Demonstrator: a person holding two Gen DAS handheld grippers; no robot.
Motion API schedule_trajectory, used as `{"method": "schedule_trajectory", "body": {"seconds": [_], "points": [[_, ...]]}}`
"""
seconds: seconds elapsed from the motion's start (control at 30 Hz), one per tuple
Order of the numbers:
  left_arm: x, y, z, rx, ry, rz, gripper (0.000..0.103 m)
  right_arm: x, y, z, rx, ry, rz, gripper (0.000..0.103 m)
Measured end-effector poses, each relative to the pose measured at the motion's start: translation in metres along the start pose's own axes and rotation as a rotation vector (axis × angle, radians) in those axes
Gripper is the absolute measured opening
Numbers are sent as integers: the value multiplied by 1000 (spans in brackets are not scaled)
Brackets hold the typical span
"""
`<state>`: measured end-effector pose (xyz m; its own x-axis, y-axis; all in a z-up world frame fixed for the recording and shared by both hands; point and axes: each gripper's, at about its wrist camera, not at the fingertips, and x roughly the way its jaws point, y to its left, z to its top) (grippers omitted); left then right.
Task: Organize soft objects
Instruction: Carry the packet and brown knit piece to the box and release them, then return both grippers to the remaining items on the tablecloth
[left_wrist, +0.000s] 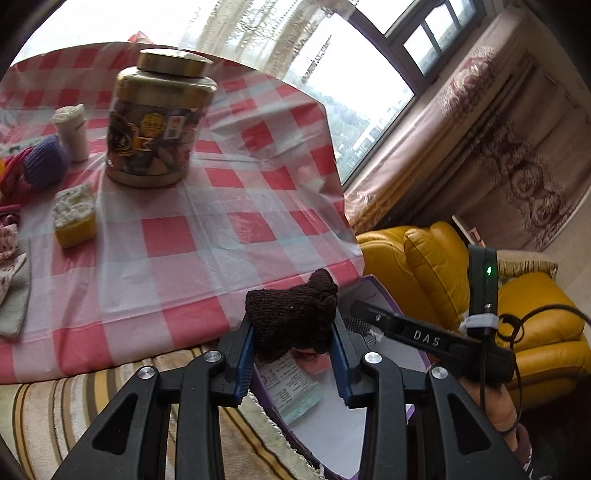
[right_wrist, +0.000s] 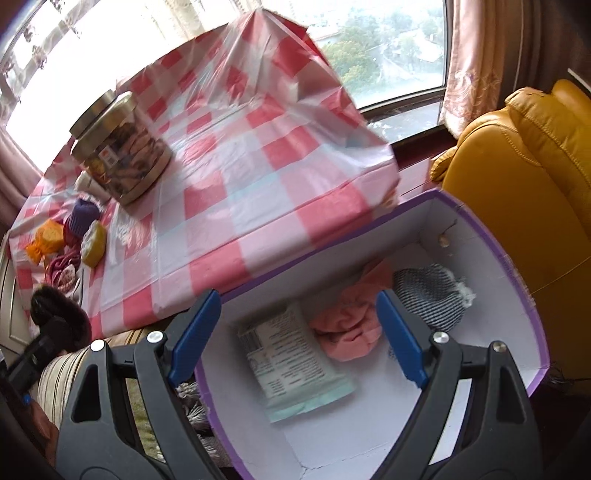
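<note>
A: State the condition of the left gripper (left_wrist: 295, 332).

B: Its two blue-padded fingers (left_wrist: 246, 360) are clenched on a dark brown knitted sock (left_wrist: 293, 314). The sock sits between the pads at the fingertip end. Its bulk rises above and beyond the tips, and a lower fold hangs down between them.

A: What lies beyond those fingers?

B: Below and past the tips is the open purple-edged box (left_wrist: 373, 295). A printed packet (left_wrist: 291, 387) lies on its floor, seen through the gap between the fingers. Up and to the left of the tips is the checked tablecloth (left_wrist: 184, 240), carrying a gold-lidded jar (left_wrist: 155, 118), a yellow sponge block (left_wrist: 75, 216) and a purple knitted item (left_wrist: 46, 162).

A: State the condition of the right gripper (right_wrist: 295, 332).

B: Released. Its fingers (right_wrist: 194, 332) stand wide apart with nothing gripped.

A: Where are the soft items relative to those fingers?

B: The box (right_wrist: 517, 295) lies directly under and ahead of them. The packet (right_wrist: 295, 358) lies on the box floor between the two fingers. A pink cloth (right_wrist: 351, 325) lies just inside the right finger, partly behind it. A grey striped knit item (right_wrist: 432, 295) lies beyond the same finger, on its outer side. The brown sock (right_wrist: 59, 314) shows at the far left, well outside the left finger.
</note>
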<state>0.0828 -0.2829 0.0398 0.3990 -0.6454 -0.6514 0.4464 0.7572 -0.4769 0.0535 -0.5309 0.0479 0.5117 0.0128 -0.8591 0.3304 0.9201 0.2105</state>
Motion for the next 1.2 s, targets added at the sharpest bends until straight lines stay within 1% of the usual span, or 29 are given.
{"method": "schedule_trajectory", "body": {"seconds": [0.1,0.2,0.27,0.33,0.37,0.4,0.43,0.47,0.5,0.6,0.73,1.0,1.1,1.2], "points": [[6,-14,-4,53,34,-20,37,-7,-10,6,23,-30,-19,88],[13,-27,-9,99,76,-58,37,-15,-19,10,45,-55,-27,88],[16,-37,-14,140,109,-97,39,-18,-22,12,50,-63,-30,88],[20,-48,-21,188,153,-149,43,-21,-24,13,57,-69,-34,88],[21,-54,-25,211,181,-180,47,-21,-25,13,60,-71,-33,88],[23,-58,-29,228,205,-208,54,-22,-25,12,62,-71,-33,88],[23,-61,-31,238,213,-212,61,-22,-25,12,62,-71,-32,88],[22,-63,-33,247,211,-204,73,-22,-24,12,59,-71,-30,88],[20,-64,-33,255,201,-197,75,-22,-22,11,53,-70,-28,88],[15,-60,-32,239,190,-201,75,-22,-14,9,24,-72,-28,89],[8,-46,-28,195,160,-171,75,-24,1,8,-11,-100,-21,89],[-18,1,-9,96,48,-62,75,-19,45,3,-118,-82,22,89],[-32,23,-3,55,1,-10,75,-14,63,0,-151,-68,40,89],[-44,43,1,10,-35,19,75,-11,81,-5,-191,-55,54,89]]}}
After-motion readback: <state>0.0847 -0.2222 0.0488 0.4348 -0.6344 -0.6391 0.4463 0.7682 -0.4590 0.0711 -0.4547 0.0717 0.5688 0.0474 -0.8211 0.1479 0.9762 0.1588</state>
